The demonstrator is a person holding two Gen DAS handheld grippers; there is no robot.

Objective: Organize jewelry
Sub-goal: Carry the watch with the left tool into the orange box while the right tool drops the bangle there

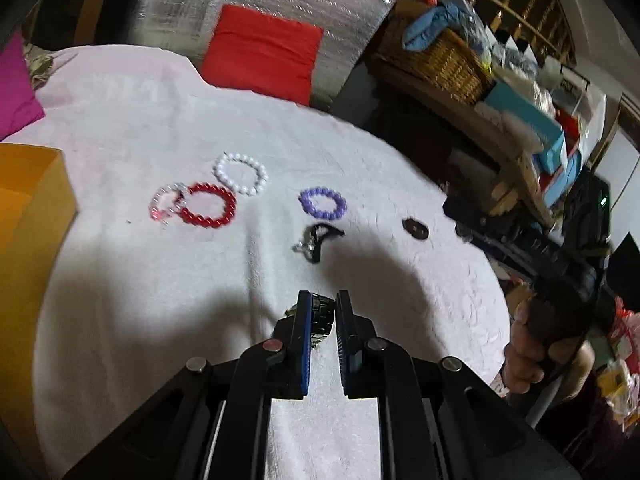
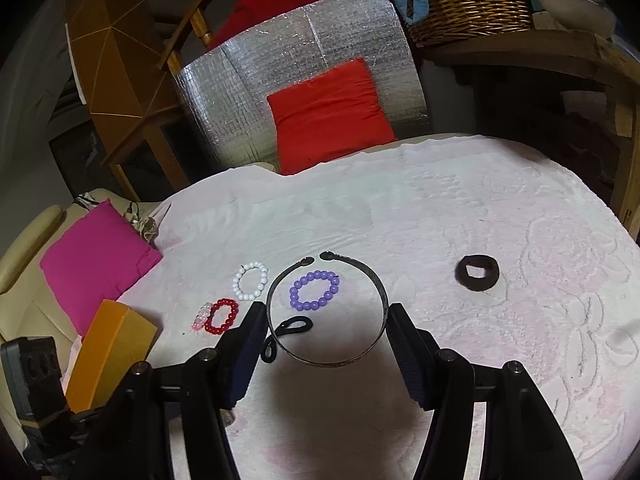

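Note:
My left gripper (image 1: pixel 323 307) is shut on a dark metal link watch band (image 1: pixel 322 318), held just above the white towel (image 1: pixel 140 280). My right gripper (image 2: pixel 327 314) is shut on a thin metal open bangle (image 2: pixel 372 276), its fingers (image 2: pixel 402 330) pressing the ring's two sides. On the towel lie a purple bead bracelet (image 2: pixel 314 290), also in the left view (image 1: pixel 322 202), a white one (image 1: pixel 240 174), a red one (image 1: pixel 208 205), a clear pink one (image 1: pixel 166 202), and a black hair tie (image 1: pixel 320 240).
An orange box (image 1: pixel 28 216) stands at the towel's left edge, also seen in the right wrist view (image 2: pixel 110 354). A brown scrunchie (image 2: pixel 477 273) lies to the right. Red (image 2: pixel 328 116) and pink (image 2: pixel 96 260) cushions border the towel. A wicker basket (image 1: pixel 444 60) sits on a cluttered shelf.

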